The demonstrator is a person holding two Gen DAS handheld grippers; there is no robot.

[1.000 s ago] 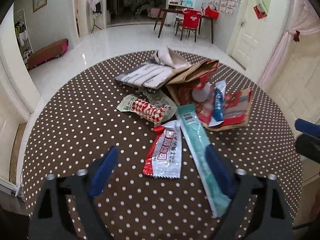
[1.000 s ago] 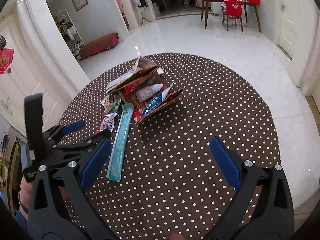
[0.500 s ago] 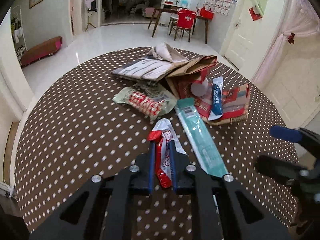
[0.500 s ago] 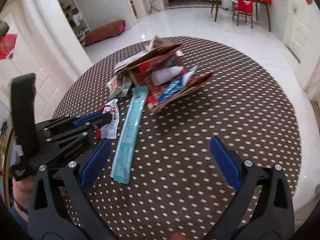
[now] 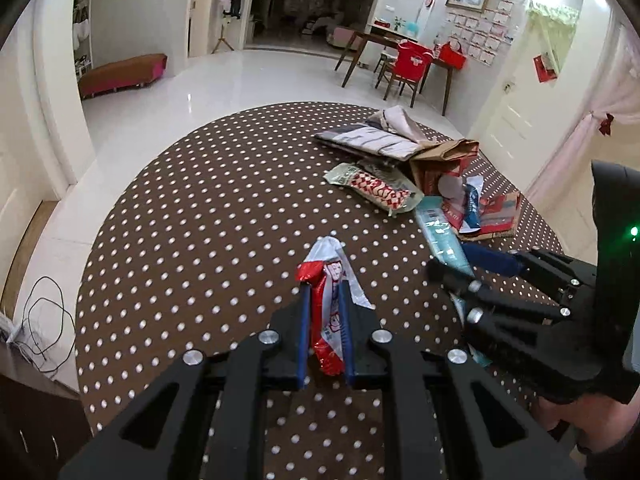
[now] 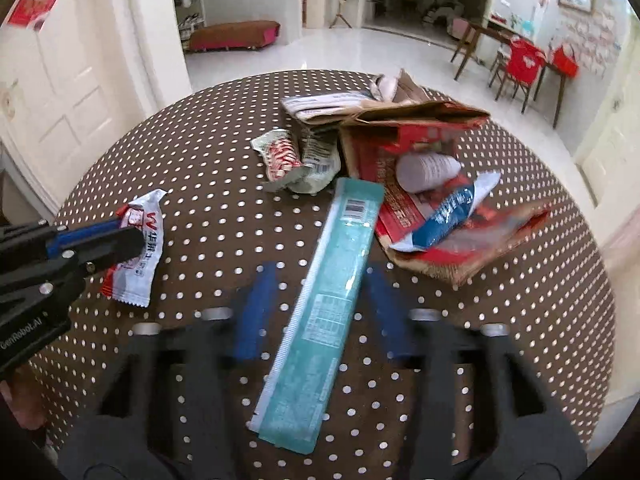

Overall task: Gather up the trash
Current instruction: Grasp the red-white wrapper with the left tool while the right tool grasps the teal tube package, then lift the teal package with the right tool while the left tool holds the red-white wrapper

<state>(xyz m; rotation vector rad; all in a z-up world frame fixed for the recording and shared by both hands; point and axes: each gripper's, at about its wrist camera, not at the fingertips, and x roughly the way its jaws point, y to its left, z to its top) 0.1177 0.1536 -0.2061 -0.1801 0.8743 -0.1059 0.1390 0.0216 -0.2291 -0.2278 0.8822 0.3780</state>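
My left gripper (image 5: 325,312) is shut on a red and white snack wrapper (image 5: 328,300) and holds it just above the dotted table; it also shows in the right wrist view (image 6: 138,256). My right gripper (image 6: 320,280) is open, its blue fingers (image 6: 256,312) blurred on either side of a long teal wrapper (image 6: 324,312) lying flat. Beyond lie a red checked packet (image 6: 282,158) and a torn red cardboard box (image 6: 440,200) holding a white bottle (image 6: 426,170) and a blue wrapper (image 6: 448,216).
The round brown table with white dots (image 5: 192,240) carries all the trash at its middle and right. A striped paper bag (image 5: 372,140) lies at the far side. Cables (image 5: 40,320) lie on the floor to the left.
My left gripper has shut on the red and white wrapper and carried it left, away from the pile. My right gripper has moved in over the teal wrapper and narrowed its opening.
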